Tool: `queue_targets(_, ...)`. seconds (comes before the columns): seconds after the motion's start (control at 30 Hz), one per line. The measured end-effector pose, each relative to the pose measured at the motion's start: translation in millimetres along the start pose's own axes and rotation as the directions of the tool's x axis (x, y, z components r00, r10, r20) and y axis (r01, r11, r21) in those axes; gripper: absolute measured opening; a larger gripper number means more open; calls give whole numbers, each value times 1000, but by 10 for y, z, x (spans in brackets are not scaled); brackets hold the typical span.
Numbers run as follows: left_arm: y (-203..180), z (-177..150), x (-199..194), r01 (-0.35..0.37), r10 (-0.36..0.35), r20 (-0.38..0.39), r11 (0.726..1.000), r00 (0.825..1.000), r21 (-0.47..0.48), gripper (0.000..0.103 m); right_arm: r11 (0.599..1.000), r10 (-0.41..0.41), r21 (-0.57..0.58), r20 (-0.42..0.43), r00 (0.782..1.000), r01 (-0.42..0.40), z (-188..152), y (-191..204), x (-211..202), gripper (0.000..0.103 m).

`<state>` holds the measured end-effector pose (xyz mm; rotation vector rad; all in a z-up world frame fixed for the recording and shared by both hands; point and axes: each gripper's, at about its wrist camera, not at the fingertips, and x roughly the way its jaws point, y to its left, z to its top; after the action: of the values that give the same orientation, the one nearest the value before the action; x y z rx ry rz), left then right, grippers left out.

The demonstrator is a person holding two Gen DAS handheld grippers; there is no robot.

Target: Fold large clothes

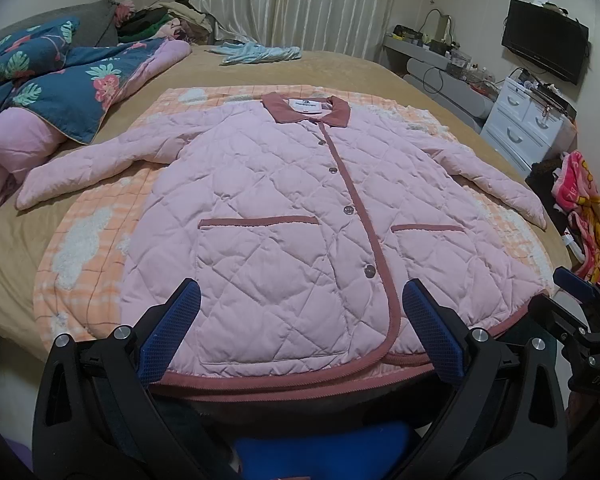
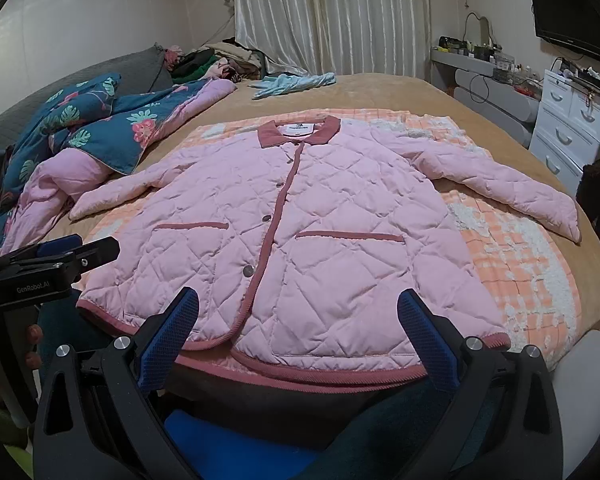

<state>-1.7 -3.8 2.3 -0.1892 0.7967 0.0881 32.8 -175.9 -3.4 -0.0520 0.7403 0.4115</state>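
A tan-covered bed (image 1: pixel 340 68) fills both views and bears an orange-and-white checked blanket (image 1: pixel 84 240) spread flat across its middle. On that blanket lies the pink quilted jacket (image 1: pixel 268 200), front up and buttoned, its dark pink collar (image 1: pixel 306 114) toward the curtains (image 1: pixel 292 0) and its hem at the near edge of the bed, closest to me; both sleeves are spread outward, their cuffs reaching past the blanket onto the tan cover. A blue floral quilt (image 1: pixel 56 76) is bunched at the far left of the bed, and a pale blue garment (image 1: pixel 256 53) lies near the curtains. White drawers (image 1: pixel 524 120) stand at the right under a wall-mounted screen (image 1: pixel 544 38). My left gripper (image 1: pixel 300 332) hangs just short of the hem, jaws spread wide and holding nothing. My right gripper (image 2: pixel 298 336) is likewise before the hem, jaws released and empty
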Motion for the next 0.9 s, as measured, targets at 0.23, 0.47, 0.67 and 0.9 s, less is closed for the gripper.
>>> queue_targets(0.23,-1,-4,0,0,0,2,1000,1000,1,95,1000,-4,5,-2,1000,4,6,-17,8,99)
queue_targets(0.47,-8,46,-46,2,-2,0,1000,1000,5,95,1000,-5,5,-1,1000,5,8,-23,4,99)
queue_targets(0.67,0,101,-57,12,-12,-6,1000,1000,-4,95,1000,-3,2,-1,1000,3,50,-43,34,99)
queue_targets(0.9,58,173,115,5,-5,-11,1000,1000,-10,95,1000,1,5,-21,1000,-1,132,-34,148,99)
